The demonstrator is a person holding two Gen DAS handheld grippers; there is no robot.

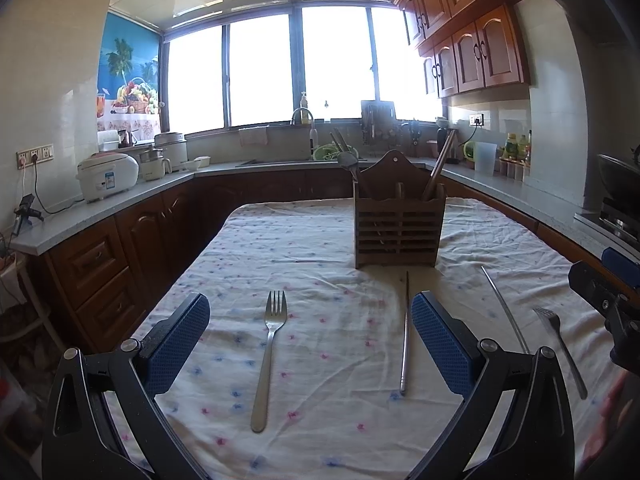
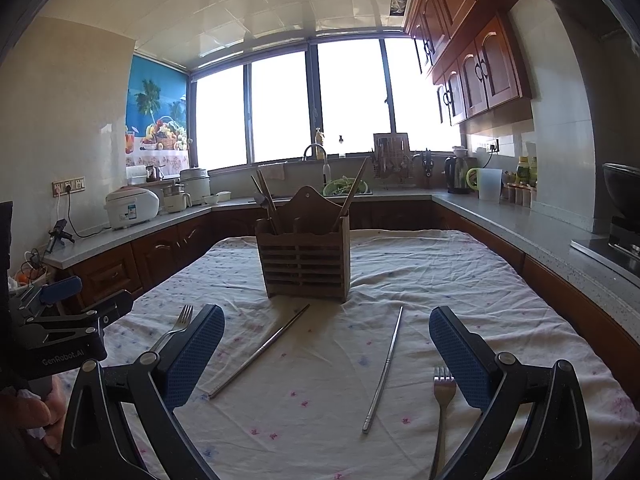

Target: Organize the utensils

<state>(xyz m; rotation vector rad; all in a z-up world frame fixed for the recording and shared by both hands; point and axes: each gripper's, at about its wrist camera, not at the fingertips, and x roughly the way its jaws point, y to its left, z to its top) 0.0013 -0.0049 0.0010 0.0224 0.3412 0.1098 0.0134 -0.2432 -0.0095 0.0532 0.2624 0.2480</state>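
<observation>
- Left hand-held gripper [image 1: 310, 344]: jaws spread wide, nothing between the blue pads, poised above the surface [image 1: 320, 240], which is covered with a white flower-print cloth.
- Left fork [image 1: 270, 354]: lies flat on the cloth between the left gripper's fingers, tines toward 12 o'clock, handle toward 6 o'clock. Not touched by either finger.
- First metal chopstick [image 1: 405, 336]: lies just beside the inner face of that gripper's right finger, running from 12 to 6 o'clock.
- Right hand-held gripper [image 2: 326, 354]: jaws likewise spread wide and empty, above the cloth.
- Second metal chopstick [image 2: 383, 368]: lies between the right gripper's fingers, far tip tilted slightly toward 1 o'clock.
- Right fork [image 2: 442, 408]: lies close beside the right finger in the right wrist view, tines toward 12 o'clock, well apart from the left fork.
- Wooden utensil holder [image 1: 398, 230]: stands upright at 12 o'clock beyond all four loose pieces, slatted front facing the cameras. Wooden chopsticks lean out of its outer compartments; a spoon [image 1: 347, 162] stands in the left one.
- Kitchen counter [image 1: 120, 200]: wraps round the room behind, carrying a rice cooker [image 1: 107, 176].
</observation>
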